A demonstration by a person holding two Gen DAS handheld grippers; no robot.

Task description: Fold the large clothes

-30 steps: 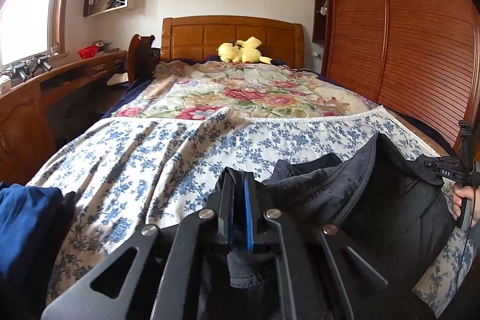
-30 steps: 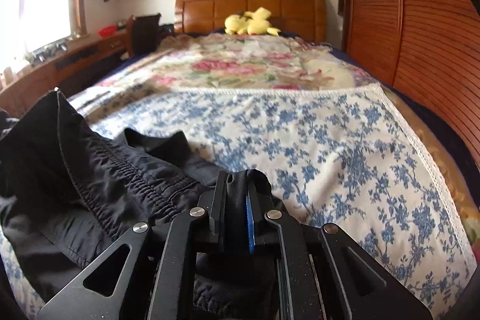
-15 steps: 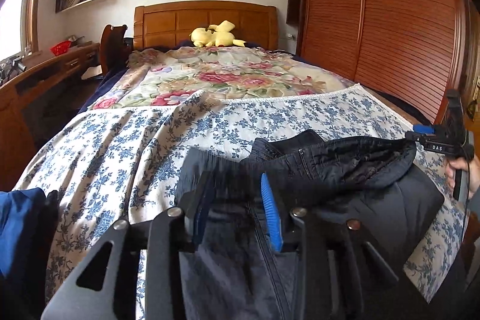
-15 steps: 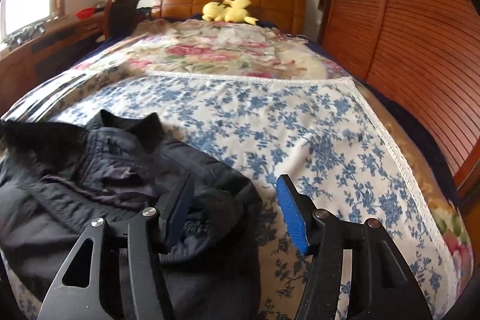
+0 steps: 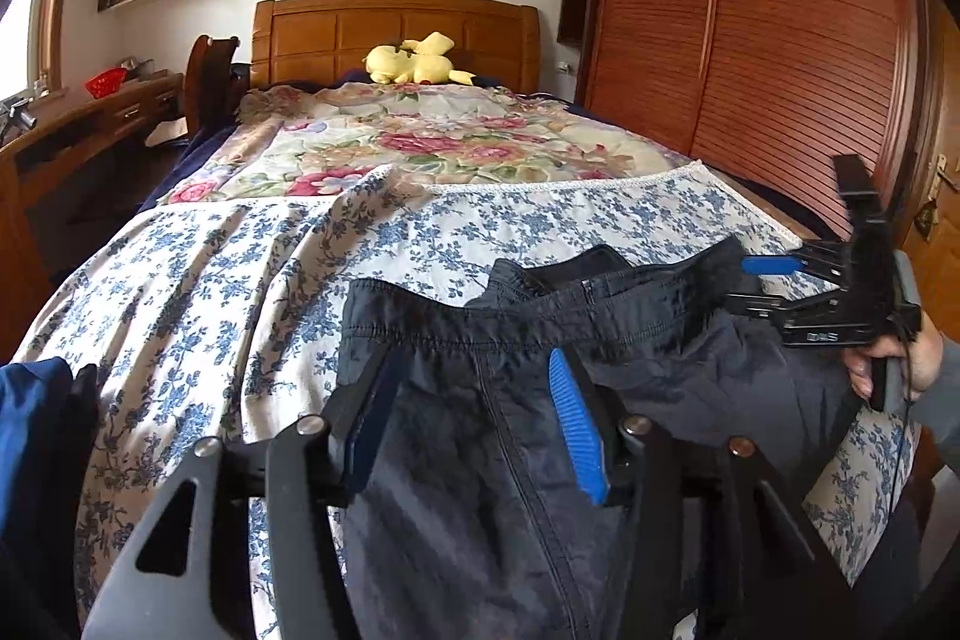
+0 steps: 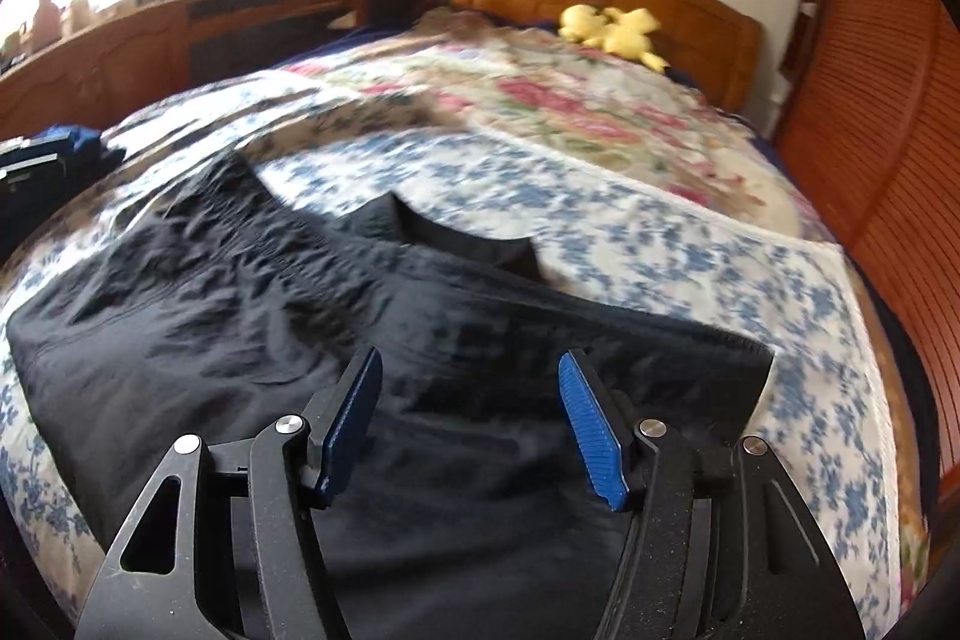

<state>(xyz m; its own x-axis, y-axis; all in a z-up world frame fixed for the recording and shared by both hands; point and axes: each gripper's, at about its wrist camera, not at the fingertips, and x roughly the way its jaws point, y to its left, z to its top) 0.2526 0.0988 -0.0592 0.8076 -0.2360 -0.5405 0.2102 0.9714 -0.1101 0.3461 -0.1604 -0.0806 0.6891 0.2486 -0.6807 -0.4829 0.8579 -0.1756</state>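
The dark trousers (image 5: 480, 436) lie on the bed (image 5: 228, 280) near its foot edge, waistband toward the headboard, over the blue-flowered sheet. The left claw (image 5: 474, 424) stands wide above the fabric, gripping nothing; the right claw (image 6: 474, 418) is likewise wide over the cloth. To fold well, each claw should probably pinch one matching edge of the garment, lift evenly, and lay the halves edge to edge before smoothing wrinkles.
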